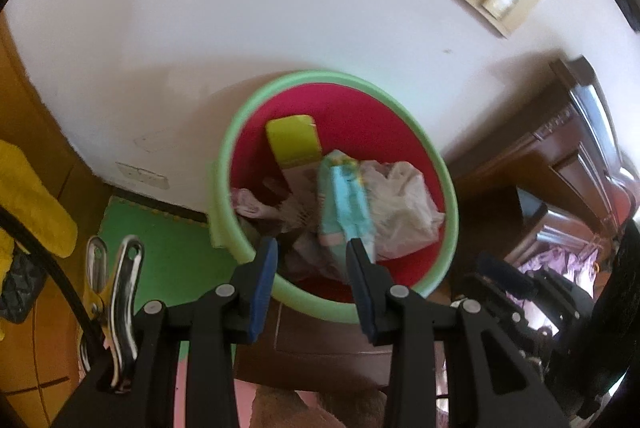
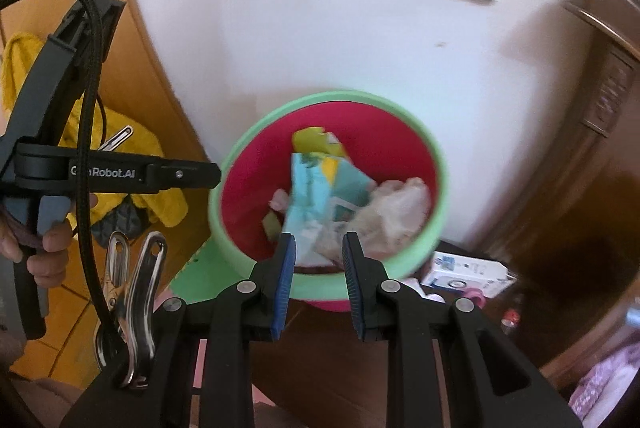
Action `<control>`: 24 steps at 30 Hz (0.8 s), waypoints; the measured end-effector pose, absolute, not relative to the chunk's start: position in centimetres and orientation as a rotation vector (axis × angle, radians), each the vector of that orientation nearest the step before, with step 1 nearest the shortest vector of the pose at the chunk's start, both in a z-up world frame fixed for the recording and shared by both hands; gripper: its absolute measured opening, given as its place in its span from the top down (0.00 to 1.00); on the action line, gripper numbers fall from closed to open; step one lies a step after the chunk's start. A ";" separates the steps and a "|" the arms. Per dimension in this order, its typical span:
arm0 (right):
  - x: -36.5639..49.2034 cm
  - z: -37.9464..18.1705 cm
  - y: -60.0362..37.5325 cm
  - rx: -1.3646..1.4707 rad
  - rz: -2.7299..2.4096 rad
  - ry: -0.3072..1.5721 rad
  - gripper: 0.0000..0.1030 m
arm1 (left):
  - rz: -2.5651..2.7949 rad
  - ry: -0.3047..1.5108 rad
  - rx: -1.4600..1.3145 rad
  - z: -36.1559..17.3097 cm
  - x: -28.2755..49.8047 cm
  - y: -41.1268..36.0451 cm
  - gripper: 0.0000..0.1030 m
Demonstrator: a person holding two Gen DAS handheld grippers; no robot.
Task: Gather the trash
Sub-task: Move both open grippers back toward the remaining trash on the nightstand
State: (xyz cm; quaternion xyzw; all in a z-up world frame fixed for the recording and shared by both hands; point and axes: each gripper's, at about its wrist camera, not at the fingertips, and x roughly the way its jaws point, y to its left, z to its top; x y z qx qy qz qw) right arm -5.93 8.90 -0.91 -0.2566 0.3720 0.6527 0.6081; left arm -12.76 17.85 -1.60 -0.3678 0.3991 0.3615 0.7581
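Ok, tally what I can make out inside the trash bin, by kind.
Yellow-green box: 1
Light blue packet: 1
Clear plastic bag: 1
Pink crumpled scrap: 1
Total: 4; anything lower in the bin is too blurred to tell.

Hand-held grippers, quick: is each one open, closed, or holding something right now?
Left hand-held gripper: open, holding nothing, above the bin.
Right hand-held gripper: open, holding nothing, above the same bin.

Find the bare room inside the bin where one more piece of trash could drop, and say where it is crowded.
Inside the bin, the bare red wall along the far rim, behind the yellow carton, is free. The near side is crowded: the blue-and-white packet and crumpled plastic bag fill it. The green mat left of the bin is bare.
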 end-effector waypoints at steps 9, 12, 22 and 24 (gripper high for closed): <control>-1.7 -1.0 5.6 -0.543 1.392 0.885 0.76 | 0.686 0.903 -0.746 -1.0 -8.4 15.7 0.64; -0.3 -1.1 4.4 -0.530 1.359 0.894 0.76 | 0.660 0.914 -0.733 -0.9 -7.0 14.8 0.65; 3.7 -2.2 0.5 -0.500 1.267 0.939 0.76 | 0.602 0.965 -0.701 -1.3 -3.1 11.7 0.64; 4.6 -2.4 -0.3 -0.497 1.253 0.950 0.76 | 0.584 0.973 -0.683 -1.2 -2.1 10.9 0.64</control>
